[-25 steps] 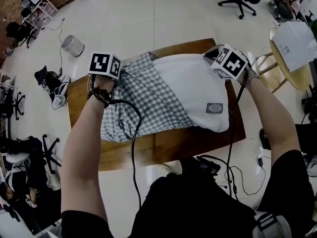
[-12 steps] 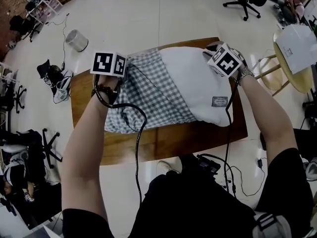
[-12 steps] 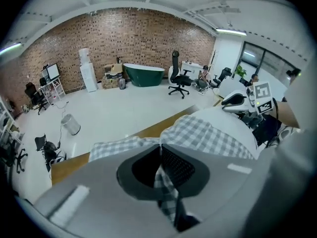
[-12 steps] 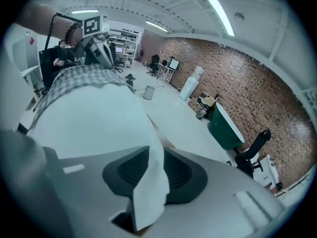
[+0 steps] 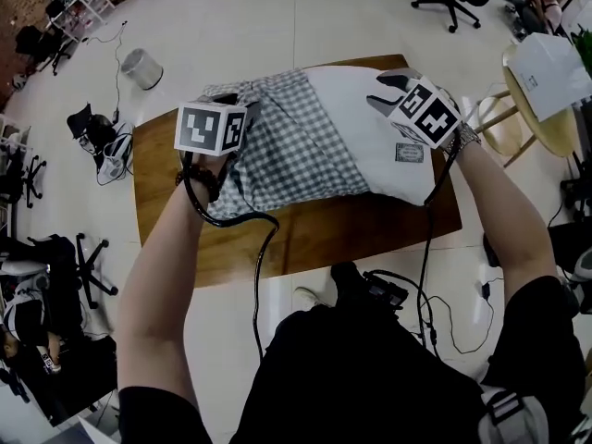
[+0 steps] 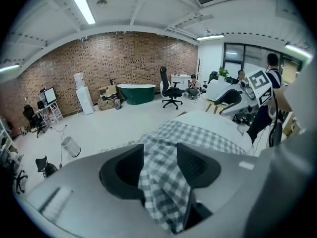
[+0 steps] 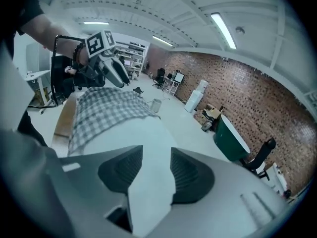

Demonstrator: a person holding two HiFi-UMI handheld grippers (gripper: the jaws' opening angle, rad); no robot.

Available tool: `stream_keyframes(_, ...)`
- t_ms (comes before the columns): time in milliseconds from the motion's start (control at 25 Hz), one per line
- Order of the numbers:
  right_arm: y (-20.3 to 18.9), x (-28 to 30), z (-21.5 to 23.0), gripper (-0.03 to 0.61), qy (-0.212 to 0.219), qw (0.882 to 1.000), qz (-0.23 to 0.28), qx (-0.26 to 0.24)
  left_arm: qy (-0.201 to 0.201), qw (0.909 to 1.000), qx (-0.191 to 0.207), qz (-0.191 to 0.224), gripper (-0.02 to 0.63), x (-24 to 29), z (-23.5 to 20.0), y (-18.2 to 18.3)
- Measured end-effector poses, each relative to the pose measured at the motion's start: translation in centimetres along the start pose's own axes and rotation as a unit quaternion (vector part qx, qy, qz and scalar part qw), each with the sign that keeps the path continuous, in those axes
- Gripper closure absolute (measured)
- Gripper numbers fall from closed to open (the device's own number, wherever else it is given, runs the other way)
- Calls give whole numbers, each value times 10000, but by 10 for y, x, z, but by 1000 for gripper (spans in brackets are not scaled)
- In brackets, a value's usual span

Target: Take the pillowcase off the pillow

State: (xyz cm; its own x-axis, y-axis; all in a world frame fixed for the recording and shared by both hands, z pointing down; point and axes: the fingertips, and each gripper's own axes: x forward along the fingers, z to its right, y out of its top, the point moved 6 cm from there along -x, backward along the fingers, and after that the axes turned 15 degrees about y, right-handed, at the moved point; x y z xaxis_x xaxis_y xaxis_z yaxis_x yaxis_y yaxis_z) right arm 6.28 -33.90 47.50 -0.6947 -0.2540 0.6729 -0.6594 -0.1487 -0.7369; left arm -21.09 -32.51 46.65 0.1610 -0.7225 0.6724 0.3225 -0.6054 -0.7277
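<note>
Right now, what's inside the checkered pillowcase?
The white pillow goes into the checkered pillowcase, and its right part sticks out in plain sight. The cloth covers the rest, so how far the pillow reaches inside cannot be seen.

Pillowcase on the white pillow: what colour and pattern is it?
The cloth pillowcase is grey-white check; clearest in the left gripper view.
</note>
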Motion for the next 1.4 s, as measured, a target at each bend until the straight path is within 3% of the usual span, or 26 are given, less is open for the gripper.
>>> stream_keyframes(240, 4, -12, -61, 402, 104, 9998, -144, -115, 60, 9993, 177, 323, 381, -53, 32, -21)
stream_keyframes(440, -12, -15, -101, 400, 89, 9988, -370, -316, -115, 9982, 244, 527, 379, -81, 67, -43)
stream_keyframes(800, -53, -8, -155, 377, -34, 9946, -792, -677, -359, 9980, 133, 504, 374, -94, 125, -103)
stream_keyframes(960, -62, 0, -167, 350, -119, 9911, -993, -883, -695, 9952, -576, 370, 374, -94, 140, -123)
stream_keyframes(1160, -84, 8, -167, 325, -434, 9819, -1287, -1322, -1058, 9819, -1565, 156, 374, -78, 159, -141)
stream_keyframes(1280, -90, 15, -166, 313, -633, 9736, -1471, -1629, -1311, 9661, -2223, 85, 374, -67, 166, -150)
stream_keyframes(1400, -92, 21, -166, 304, -701, 9665, -1626, -1859, -1532, 9402, -3041, -116, 367, -52, 170, -162)
